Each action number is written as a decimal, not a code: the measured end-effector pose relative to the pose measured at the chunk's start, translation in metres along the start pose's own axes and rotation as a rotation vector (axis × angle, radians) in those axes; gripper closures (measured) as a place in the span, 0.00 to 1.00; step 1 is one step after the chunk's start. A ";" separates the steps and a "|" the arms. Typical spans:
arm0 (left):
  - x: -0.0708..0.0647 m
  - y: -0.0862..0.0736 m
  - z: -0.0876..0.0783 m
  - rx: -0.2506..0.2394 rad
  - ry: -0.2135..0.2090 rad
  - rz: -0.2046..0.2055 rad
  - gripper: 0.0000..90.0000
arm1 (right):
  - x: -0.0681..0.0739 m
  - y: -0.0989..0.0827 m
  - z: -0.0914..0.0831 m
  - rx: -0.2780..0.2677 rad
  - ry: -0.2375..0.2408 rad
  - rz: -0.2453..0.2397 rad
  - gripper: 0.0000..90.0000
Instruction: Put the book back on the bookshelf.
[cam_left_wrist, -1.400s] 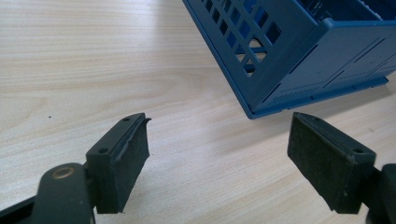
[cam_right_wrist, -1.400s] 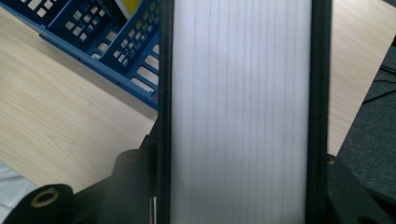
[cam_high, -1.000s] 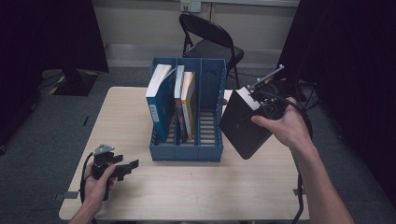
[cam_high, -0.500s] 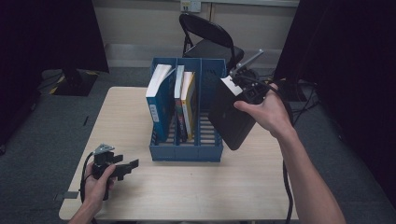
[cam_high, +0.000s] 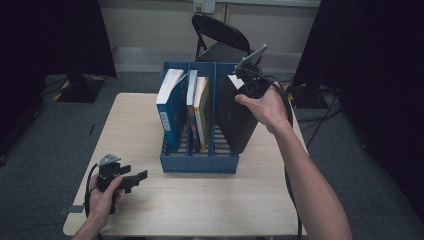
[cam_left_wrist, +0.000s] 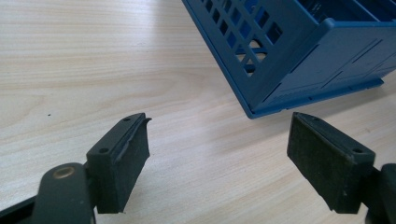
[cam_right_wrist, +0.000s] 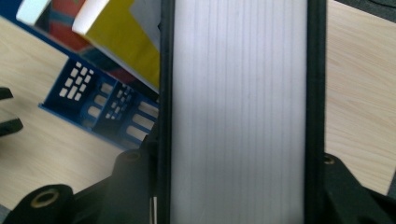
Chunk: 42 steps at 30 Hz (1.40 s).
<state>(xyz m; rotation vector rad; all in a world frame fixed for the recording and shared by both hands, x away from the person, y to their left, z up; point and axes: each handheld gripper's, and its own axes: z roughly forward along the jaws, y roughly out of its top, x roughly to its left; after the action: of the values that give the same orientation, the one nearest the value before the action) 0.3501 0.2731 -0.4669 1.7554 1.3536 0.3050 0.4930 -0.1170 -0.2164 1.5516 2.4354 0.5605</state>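
At the left of the high view, the left gripper rests low on the wooden table, in the person's left hand. Its jaws are spread wide and nothing is between them; in the left gripper view they frame bare table, with the near corner of the blue file rack just beyond them.

The blue file rack stands in the middle of the table and has three compartments. In the left compartment a blue book leans. The middle compartment holds a thin book with a white spine edge and a yellow book, both upright.

At the right, the right gripper is in the person's right hand above the rack. Its jaws pinch a thick black book by its top end. The black book hangs tilted, and its lower part is over the right compartment and the right wall of the rack. In the right gripper view, the white page edge of the black book runs between the two jaws, with the black covers pressed on each side.
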 end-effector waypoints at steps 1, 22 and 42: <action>0.000 0.000 0.000 -0.002 -0.001 0.000 0.23 | 0.001 0.002 0.002 0.001 -0.002 0.001 0.60; -0.007 -0.001 0.003 0.013 -0.030 0.032 0.23 | 0.015 0.044 0.053 0.035 -0.098 0.186 0.60; -0.006 -0.001 0.002 0.015 -0.025 0.033 0.23 | 0.022 0.047 0.092 0.054 -0.148 0.265 0.60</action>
<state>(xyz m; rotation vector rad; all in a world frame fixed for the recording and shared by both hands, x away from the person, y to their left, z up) 0.3486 0.2670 -0.4673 1.7901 1.3133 0.2914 0.5561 -0.0600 -0.2793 1.8816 2.1700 0.4080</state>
